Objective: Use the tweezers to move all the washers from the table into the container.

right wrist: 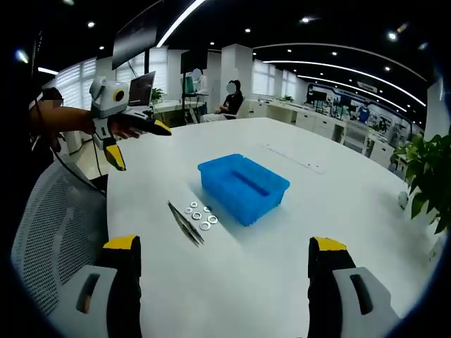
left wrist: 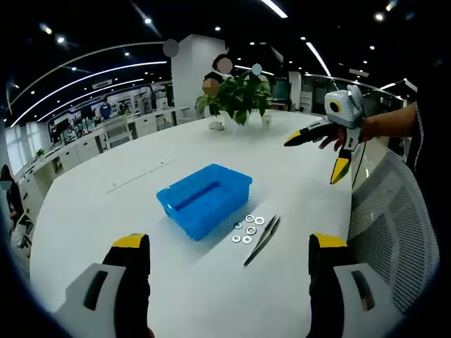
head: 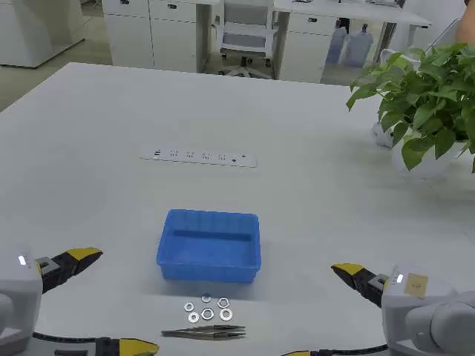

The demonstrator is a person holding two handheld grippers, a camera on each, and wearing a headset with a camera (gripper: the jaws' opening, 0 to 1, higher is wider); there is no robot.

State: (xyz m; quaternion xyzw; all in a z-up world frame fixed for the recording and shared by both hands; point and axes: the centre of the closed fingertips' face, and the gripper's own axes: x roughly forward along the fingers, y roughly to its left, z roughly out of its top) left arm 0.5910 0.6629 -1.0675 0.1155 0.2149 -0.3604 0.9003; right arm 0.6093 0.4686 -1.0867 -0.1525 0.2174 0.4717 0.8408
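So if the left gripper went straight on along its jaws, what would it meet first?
Probably the blue container, ahead of the left gripper; the washers lie just beside that line. Depth is unclear.

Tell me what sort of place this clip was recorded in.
Most likely an open-plan office: a white office chair beyond the large white table, a leafy green potted plant on it, and long rows of desks under ceiling strip lights.

My bench: big white table (head: 319, 133), power strip (head: 199, 156) lying mid-far, leafy potted plant (head: 427, 89) far right. Beyond it, white cabinets (head: 141, 30) and an office chair (head: 245, 33). Open-plan office with a dark ceiling, long light strips (right wrist: 184, 15), windows (right wrist: 168, 65) along one side, and a pale mesh chair (right wrist: 49, 218) near me.
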